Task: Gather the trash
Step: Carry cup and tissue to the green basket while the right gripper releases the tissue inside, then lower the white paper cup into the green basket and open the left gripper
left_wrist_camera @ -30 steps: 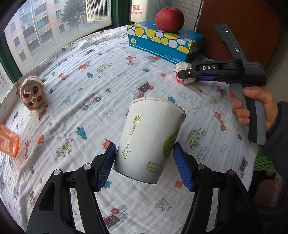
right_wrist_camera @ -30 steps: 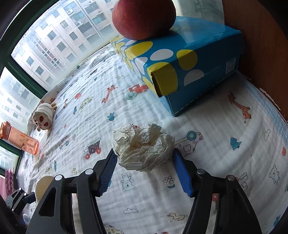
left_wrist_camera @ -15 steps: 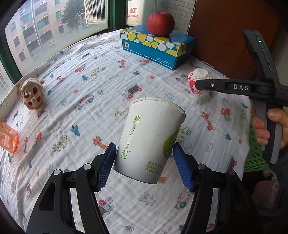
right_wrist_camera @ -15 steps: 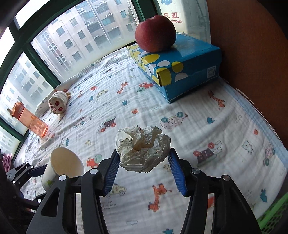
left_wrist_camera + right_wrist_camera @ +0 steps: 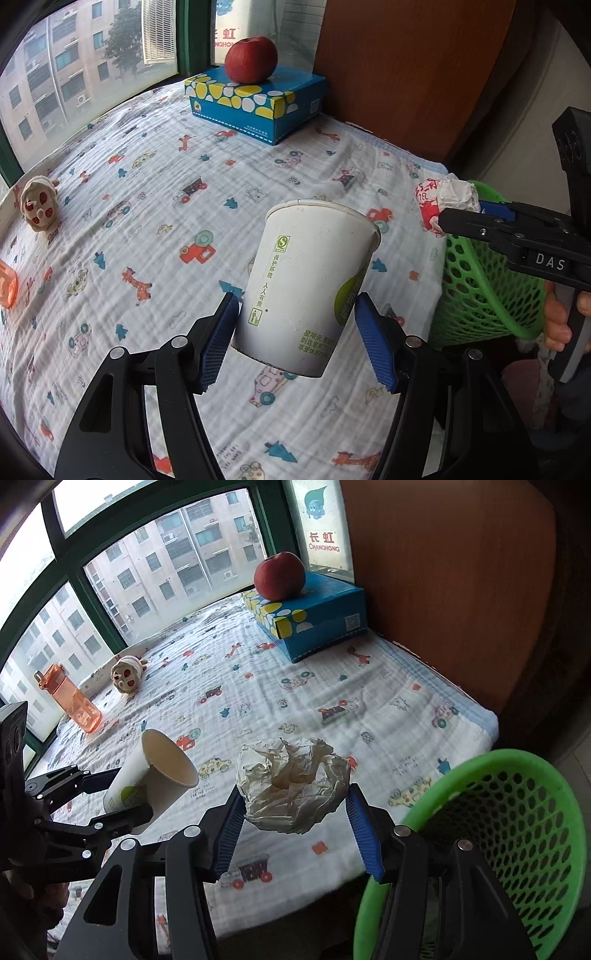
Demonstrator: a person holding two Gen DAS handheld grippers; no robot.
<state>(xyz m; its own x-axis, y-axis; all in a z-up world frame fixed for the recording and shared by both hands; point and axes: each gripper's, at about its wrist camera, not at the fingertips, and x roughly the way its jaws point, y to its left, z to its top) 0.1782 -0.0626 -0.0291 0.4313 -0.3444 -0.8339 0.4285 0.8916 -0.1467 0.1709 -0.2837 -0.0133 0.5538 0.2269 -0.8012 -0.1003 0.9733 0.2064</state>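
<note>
My left gripper [image 5: 293, 341] is shut on a white paper cup [image 5: 306, 284] with green print, lifted clear of the printed cloth [image 5: 147, 206]. The right wrist view shows the same cup [image 5: 155, 775] tilted, its mouth facing the camera. My right gripper [image 5: 293, 825] is shut on a crumpled paper ball [image 5: 291, 784], held above the cloth near its right edge. From the left wrist view the ball [image 5: 443, 205] hangs beside the rim of a green mesh basket [image 5: 484, 288]. The basket [image 5: 517, 849] stands off the surface's right side, lower than the cloth.
A blue tissue box [image 5: 310, 616] with a red apple [image 5: 279, 576] on top sits at the back by a brown panel [image 5: 443, 590]. An orange bottle [image 5: 68, 698] and a small plush toy [image 5: 125, 672] stand along the window side. A hand [image 5: 561, 317] holds the right gripper's handle.
Both grippers have lifted and drawn back toward the right edge. The right one closed on the paper ball and carried it from beside the tissue box toward the green basket, which has come into view.
</note>
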